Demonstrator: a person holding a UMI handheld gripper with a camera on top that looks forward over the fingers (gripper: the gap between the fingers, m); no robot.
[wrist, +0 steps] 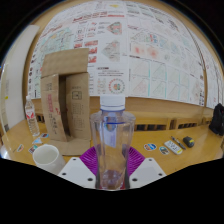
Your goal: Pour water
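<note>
Between our two fingers, right at the front of the gripper view, stands a clear plastic water bottle with a white cap and a white label (111, 130). Our gripper (112, 172) is closed on it: both purple pads press against its lower body, one on each side, and the bottle rises upright from them. We cannot tell whether its base rests on the wooden table (180, 160) or hangs just above it, because the fingers hide that part. We cannot read the water level through the wall either.

Ahead of the fingers and off to the left sits a white round cup (47, 156), near us on the table; we judge it the likely target for the water. Beyond it stands a brown corrugated cardboard box (62, 95), and a second small clear bottle (33, 120) stands further left. To the right lie a few small flat packets (172, 147). Printed paper sheets (150, 45) cover the wall behind.

The cap appears to be on, so tipping now would probably pour nothing. If the grip is low on a thin, soft wall, the bottle could slip or buckle as we tilt. Swinging left towards the cup, we might clip the box or knock the cup aside, and a fast tilt could send water past the rim.
</note>
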